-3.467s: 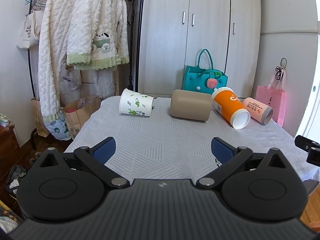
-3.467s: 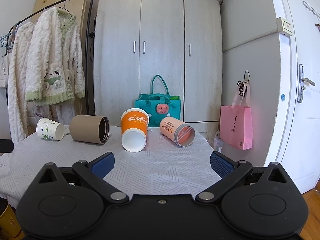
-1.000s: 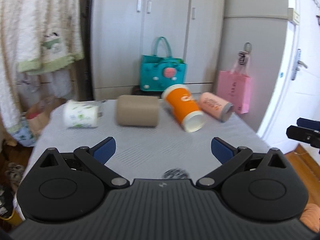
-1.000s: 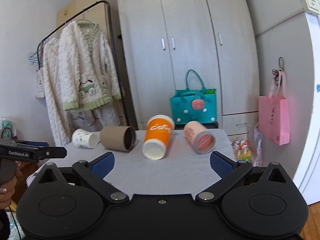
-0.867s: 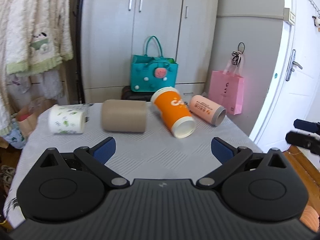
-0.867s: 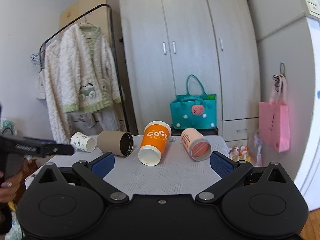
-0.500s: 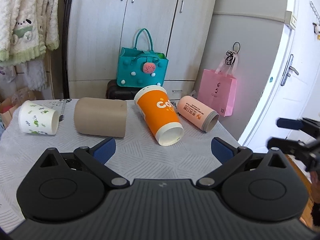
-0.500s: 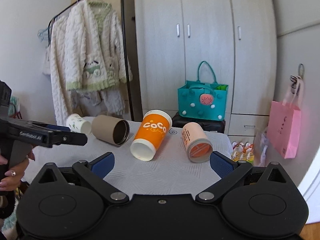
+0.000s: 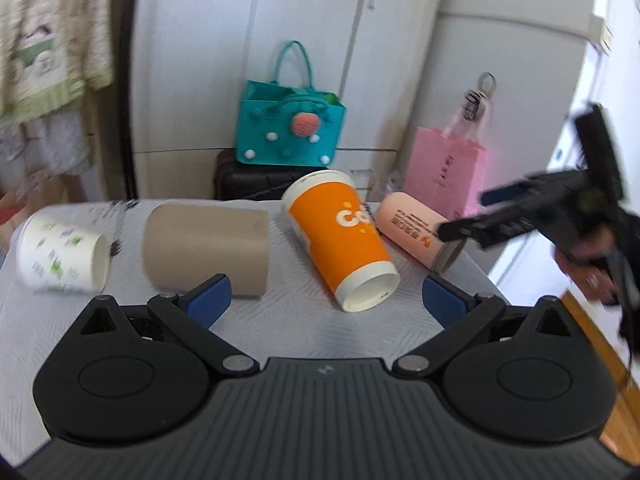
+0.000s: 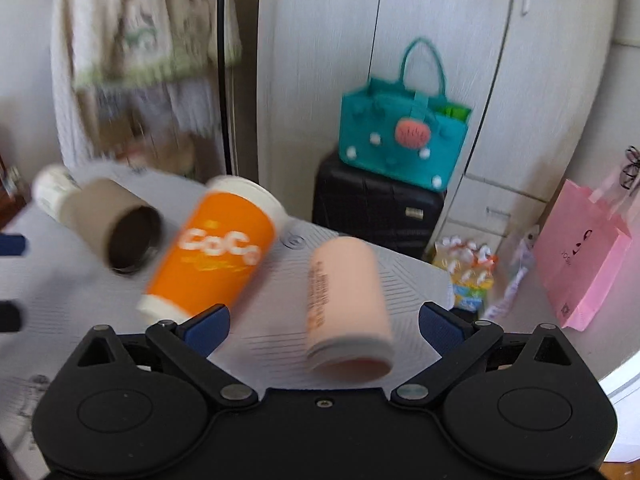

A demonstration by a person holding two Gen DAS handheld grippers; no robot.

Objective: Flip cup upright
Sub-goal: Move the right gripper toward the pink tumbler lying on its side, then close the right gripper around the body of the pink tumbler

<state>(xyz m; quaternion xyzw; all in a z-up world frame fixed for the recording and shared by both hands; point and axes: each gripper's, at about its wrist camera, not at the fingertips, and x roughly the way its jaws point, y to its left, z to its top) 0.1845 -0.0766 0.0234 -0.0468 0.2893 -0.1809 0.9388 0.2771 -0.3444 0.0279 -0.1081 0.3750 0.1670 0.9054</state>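
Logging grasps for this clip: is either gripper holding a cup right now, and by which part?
Nothing is held. The left gripper and right gripper both have open jaws; the orange cup and pink cup lie untouched.

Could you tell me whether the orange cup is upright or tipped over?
Tipped over: the orange cup lies on its side on the table.

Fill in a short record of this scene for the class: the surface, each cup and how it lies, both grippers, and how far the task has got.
surface: table with a white patterned cloth
white cup: on its side, far left
brown cup: on its side
orange cup: on its side, white base toward the left camera
pink cup: on its side, far right
left gripper: open, holds nothing
right gripper: open, pink cup between its fingers, not gripped
task progress: no cup upright yet
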